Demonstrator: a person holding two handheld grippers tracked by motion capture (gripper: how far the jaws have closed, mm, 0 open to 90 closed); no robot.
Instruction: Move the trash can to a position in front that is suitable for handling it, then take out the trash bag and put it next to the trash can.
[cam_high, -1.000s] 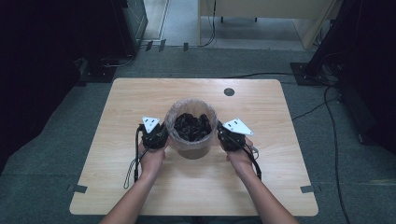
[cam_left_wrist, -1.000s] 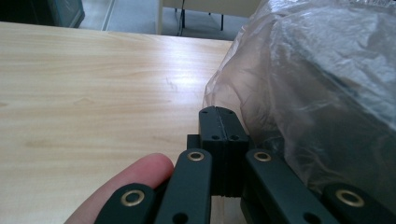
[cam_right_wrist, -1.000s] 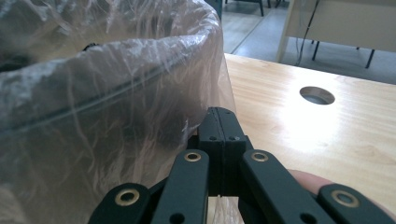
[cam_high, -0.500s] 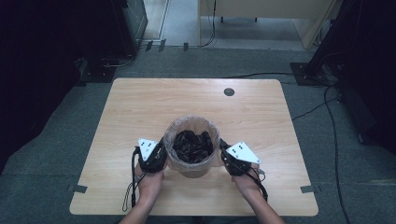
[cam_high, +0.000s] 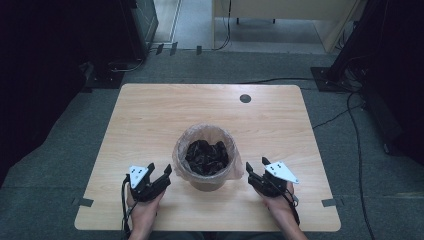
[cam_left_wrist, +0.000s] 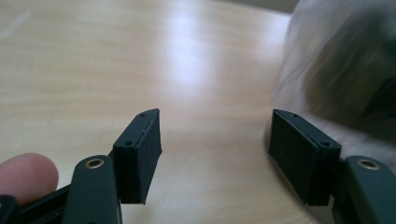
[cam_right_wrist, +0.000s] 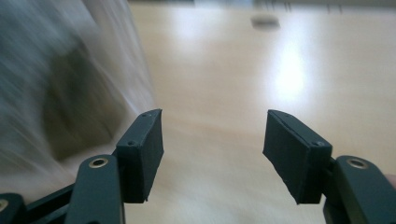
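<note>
No text, label, brand, number or sign can be read on anything in these views.

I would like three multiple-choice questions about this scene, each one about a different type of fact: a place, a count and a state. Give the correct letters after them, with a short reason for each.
1. Where does the bin stand on the table?
A. Between the two grippers, nearer the person's edge
B. At the far left corner
C. On the floor beside the table

2. How many dark round spots show on the tabletop?
A. None
B. One
C. Three

3. What is the state of the left gripper and the right gripper?
A. Both shut on the bin's liner
B. Left open, right shut
C. Both open, holding nothing

Answers:
1. A, since the high view shows a gripper on either side of the bin.
2. B, a single round spot lies near the far edge.
3. C, each gripper view shows its jaws spread with bare wood between them.
</note>
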